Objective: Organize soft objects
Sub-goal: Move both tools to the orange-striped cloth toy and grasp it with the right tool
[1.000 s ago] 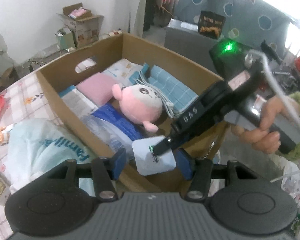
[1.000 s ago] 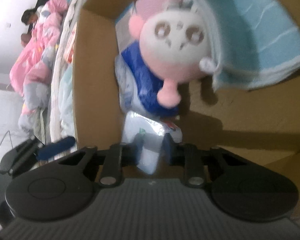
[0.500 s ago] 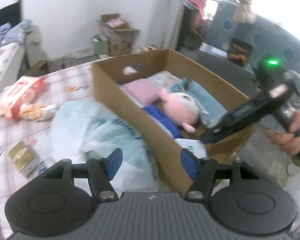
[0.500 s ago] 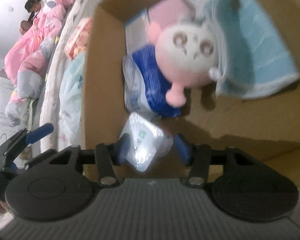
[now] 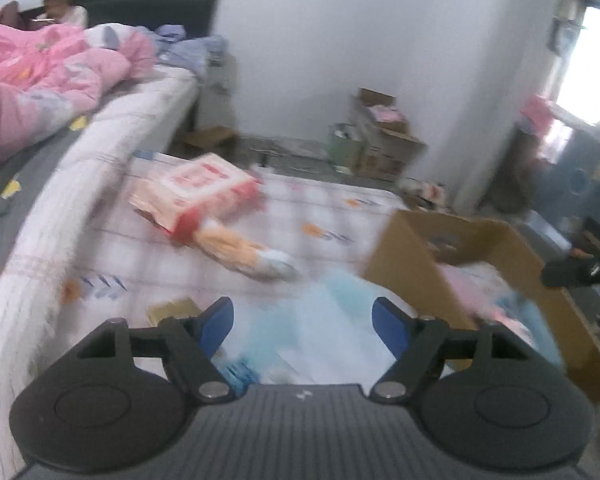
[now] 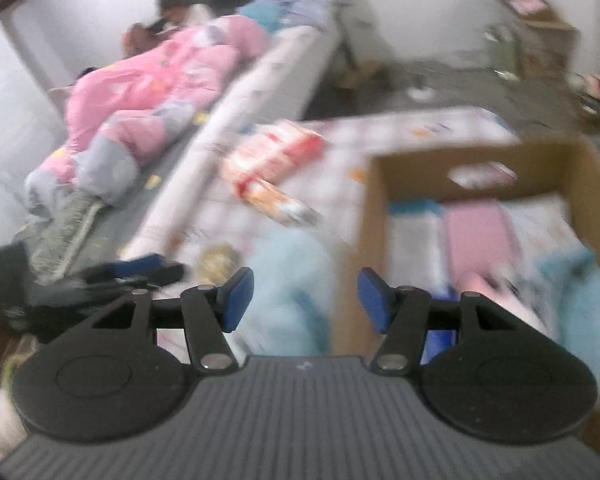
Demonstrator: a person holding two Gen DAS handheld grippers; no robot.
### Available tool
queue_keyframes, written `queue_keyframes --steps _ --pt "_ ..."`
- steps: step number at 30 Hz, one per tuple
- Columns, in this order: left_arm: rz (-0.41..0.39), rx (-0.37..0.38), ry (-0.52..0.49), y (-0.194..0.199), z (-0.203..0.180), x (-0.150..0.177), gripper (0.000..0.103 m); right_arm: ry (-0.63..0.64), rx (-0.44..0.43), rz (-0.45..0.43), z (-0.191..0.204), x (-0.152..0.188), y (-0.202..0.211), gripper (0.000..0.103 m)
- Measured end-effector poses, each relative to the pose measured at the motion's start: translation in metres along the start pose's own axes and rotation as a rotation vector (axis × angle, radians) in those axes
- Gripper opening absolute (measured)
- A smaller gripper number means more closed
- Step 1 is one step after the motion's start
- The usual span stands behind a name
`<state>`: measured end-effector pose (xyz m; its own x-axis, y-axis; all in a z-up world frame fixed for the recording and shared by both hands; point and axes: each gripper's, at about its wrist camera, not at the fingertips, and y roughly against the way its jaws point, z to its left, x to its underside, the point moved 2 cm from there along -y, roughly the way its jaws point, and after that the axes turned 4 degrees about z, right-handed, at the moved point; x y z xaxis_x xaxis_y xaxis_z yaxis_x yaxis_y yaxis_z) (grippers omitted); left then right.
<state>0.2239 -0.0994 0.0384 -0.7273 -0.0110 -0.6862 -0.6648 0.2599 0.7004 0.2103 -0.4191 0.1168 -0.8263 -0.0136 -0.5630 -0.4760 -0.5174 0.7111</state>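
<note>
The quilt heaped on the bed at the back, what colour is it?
The quilt is pink with pale grey-blue patches, clearest in the right wrist view.

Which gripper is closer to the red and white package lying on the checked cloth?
Left. The left gripper faces the red and white package across the cloth; the right gripper sits farther back, beside the cardboard box.

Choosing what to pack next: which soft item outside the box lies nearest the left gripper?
The pale blue plastic-wrapped pack, directly beneath the left gripper; the red-and-white pack lies farther off.
</note>
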Motion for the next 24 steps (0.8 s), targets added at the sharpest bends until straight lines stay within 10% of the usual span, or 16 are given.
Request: queue_keyframes --steps 10,24 --pt "0.109 -0.051 0.052 -0.106 0.041 -0.033 0.080 -0.028 -0.063 0.242 0.042 -0.114 -0.188 0.053" --pt "0.243 0.007 0.119 -0.188 0.071 -0.040 0.064 -0.184 -0.020 0.428 0.006 -0.121 -0.342 0.038"
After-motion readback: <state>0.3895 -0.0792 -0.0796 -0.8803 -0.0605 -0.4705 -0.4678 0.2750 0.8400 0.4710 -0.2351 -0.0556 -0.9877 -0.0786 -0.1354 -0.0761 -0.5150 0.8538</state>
